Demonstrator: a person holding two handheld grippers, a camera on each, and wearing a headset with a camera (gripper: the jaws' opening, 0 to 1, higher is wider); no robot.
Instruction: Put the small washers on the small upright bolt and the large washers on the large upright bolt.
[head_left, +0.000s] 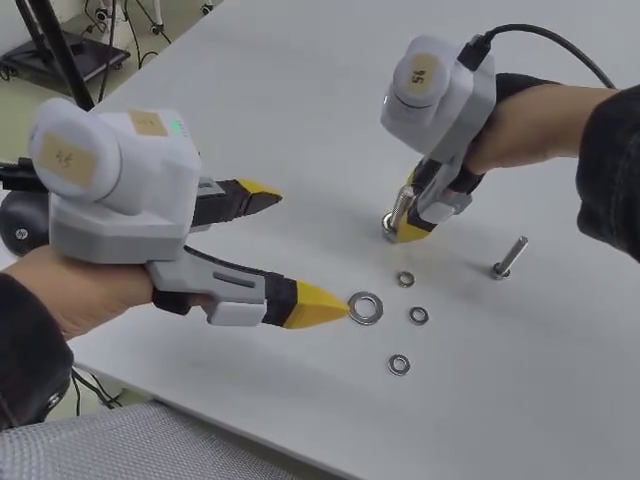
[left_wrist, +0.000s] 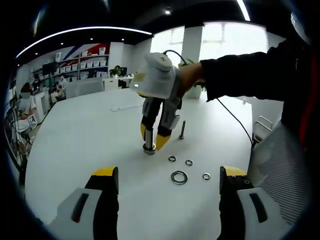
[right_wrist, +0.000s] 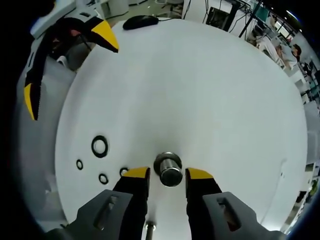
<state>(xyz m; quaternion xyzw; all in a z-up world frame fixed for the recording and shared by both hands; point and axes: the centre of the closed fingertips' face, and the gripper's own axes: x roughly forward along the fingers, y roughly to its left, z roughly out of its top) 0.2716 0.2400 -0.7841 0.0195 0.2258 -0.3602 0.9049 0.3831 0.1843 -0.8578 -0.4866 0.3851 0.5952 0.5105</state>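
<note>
- The left tool (head_left: 313, 253) is held spread wide with nothing pinched. Its near tip is seen just beside the large washer (head_left: 365, 308), which lies flat on the counter (head_left: 300, 90).
- In the left gripper view that washer is framed between the spread jaws, just ahead. A short reach forward and down is judged enough.
- Three small washers (head_left: 405, 279) are scattered flat just beyond the large one, apart from each other.
- The right tool (head_left: 410, 228) is pointed down over the large bolt (right_wrist: 168, 170), with its jaws flanking the bolt closely. Whether they touch it cannot be told.
- The large bolt's long axis is upright. It is placed beyond the washers from the left tool.
- The small bolt (head_left: 508, 258) is stood apart on the right tool's outer side, seemingly bare.
- The left tool is judged nearer to every washer. The right is occupied at the bolt.
- Marks are carried on tan stickers (head_left: 420, 72) on both tools, but they are not legible. A round logo on the dark mouse (head_left: 15, 225) is too small to be read.
</note>
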